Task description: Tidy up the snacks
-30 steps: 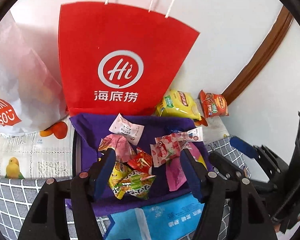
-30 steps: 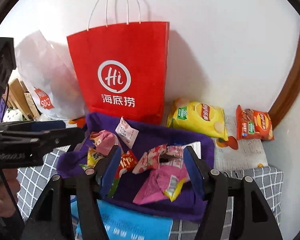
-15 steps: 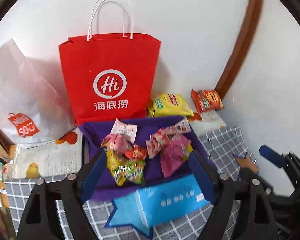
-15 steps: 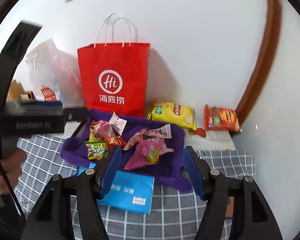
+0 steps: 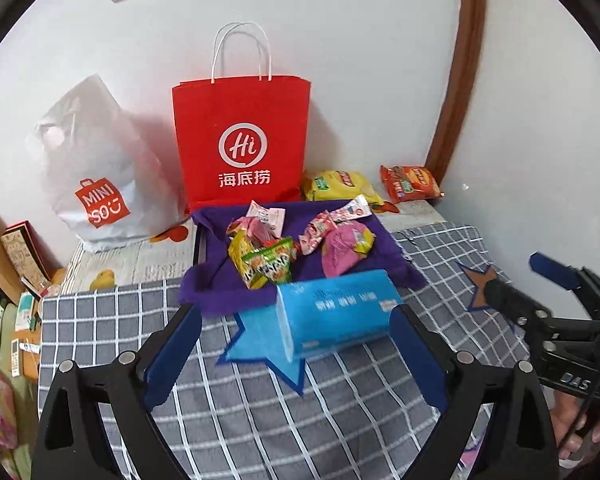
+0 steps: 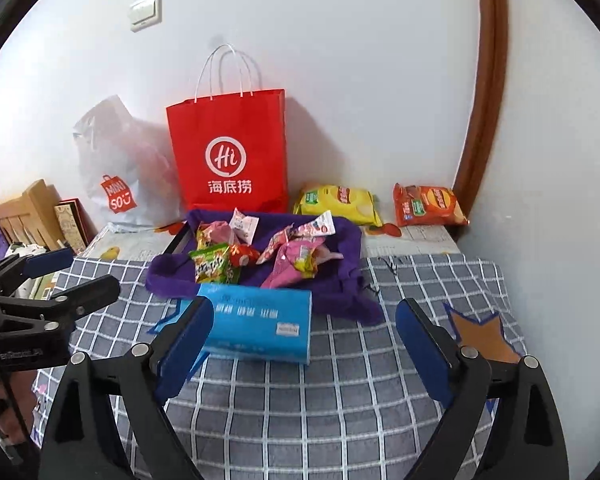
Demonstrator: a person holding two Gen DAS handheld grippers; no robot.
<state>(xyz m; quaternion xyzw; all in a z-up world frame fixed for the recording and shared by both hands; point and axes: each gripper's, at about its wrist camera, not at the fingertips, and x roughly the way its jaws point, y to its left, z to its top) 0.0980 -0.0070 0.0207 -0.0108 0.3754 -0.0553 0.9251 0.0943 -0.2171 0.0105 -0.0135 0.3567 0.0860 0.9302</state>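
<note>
A purple cloth tray [image 5: 216, 280] on the checked table holds several snack packets, among them a green one [image 5: 268, 264] and a pink one [image 5: 340, 252]. A blue tissue pack [image 5: 332, 308] lies just in front of it. My left gripper [image 5: 294, 324] hovers short of that pack, jaws opening, nothing gripped. My right gripper [image 6: 305, 312] hangs back likewise, jaws opening and empty; the same tray [image 6: 168, 276] and blue pack [image 6: 260, 324] lie ahead of it. A yellow chip bag [image 5: 340, 184] and an orange chip bag [image 5: 410, 182] lie by the wall.
A red paper bag [image 5: 242, 140] and a white plastic bag [image 5: 100, 168] stand against the wall behind the tray. Boxes and clutter [image 5: 16, 256] sit off the table's left edge. A brown door frame [image 5: 460, 80] rises at the right.
Both grippers have drawn back from the purple tray and now sit well short of it. Their jaws have spread wider. The snacks stay in the tray.
</note>
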